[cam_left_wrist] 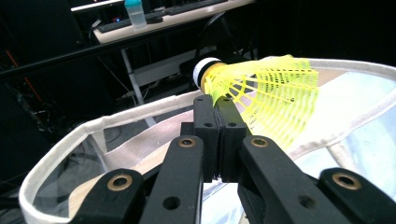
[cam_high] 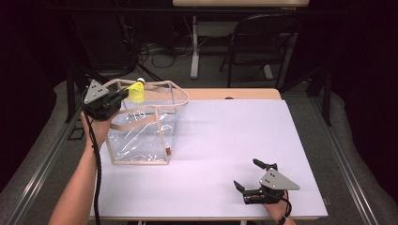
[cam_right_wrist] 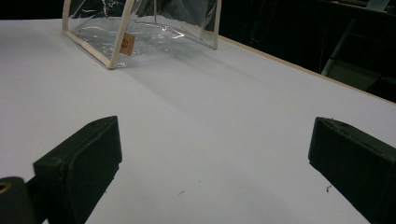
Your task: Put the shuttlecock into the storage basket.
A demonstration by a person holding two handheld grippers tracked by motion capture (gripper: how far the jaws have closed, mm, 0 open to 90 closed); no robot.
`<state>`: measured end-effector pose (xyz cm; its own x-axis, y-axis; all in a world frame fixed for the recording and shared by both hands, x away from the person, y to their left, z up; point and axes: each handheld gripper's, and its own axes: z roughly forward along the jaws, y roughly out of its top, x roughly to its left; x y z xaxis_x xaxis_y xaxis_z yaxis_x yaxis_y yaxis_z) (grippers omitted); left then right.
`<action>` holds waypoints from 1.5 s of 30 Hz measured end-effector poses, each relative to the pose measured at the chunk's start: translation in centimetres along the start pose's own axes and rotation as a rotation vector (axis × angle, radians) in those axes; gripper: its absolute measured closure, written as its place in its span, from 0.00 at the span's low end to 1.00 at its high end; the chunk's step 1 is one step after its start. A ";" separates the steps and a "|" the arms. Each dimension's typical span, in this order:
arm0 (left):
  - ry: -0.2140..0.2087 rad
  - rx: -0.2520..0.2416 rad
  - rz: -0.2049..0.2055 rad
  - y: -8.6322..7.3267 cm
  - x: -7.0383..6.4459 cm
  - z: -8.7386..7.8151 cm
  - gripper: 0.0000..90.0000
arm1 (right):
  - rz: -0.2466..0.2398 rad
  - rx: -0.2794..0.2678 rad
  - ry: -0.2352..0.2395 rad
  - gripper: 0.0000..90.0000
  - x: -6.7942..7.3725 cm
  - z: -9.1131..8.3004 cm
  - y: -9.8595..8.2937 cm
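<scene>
Left gripper (cam_high: pixel 123 95): being held up at the far left of the table, jaws clenched tight on the yellow shuttlecock (cam_high: pixel 137 92).
Shuttlecock: being gripped by the edge of its mesh skirt, just above the open top of the clear bag (cam_high: pixel 141 136); in the left gripper view the white cork tip (cam_left_wrist: pixel 204 70) is pointing away and to the left, with the skirt fanning out to the right.
Clear bag: being shown upright on the left part of the white table (cam_high: pixel 225 140), its cream-trimmed rim (cam_left_wrist: pixel 107 123) curving right under the jaws, a small tan tag (cam_right_wrist: pixel 127 43) hanging at its near corner.
Right gripper (cam_high: pixel 248 177): being rested low over the near right part of the table, jaws spread wide and nothing being held between them.
Right gripper view: bare white tabletop being seen between the two black pads (cam_right_wrist: pixel 88 156), the bag's base well apart at the far side.
</scene>
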<state>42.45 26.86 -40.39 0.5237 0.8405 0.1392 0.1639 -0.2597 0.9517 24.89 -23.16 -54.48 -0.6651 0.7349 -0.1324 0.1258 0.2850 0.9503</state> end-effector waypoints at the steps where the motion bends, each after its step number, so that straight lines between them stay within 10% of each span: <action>1: 0.002 0.002 0.002 0.0 0.0 0.0 0.99 | 0.000 0.000 0.000 0.03 0.0 0.0 0.0; 45: 0.090 0.071 0.014 -1.1 0.1 0.4 0.99 | -0.004 0.003 0.002 0.03 0.1 0.0 0.1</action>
<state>42.65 27.09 -41.50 0.4502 0.8747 0.1797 0.2172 -0.3024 0.9281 24.81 -23.08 -54.42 -0.6667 0.7328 -0.1358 0.1254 0.2900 0.9488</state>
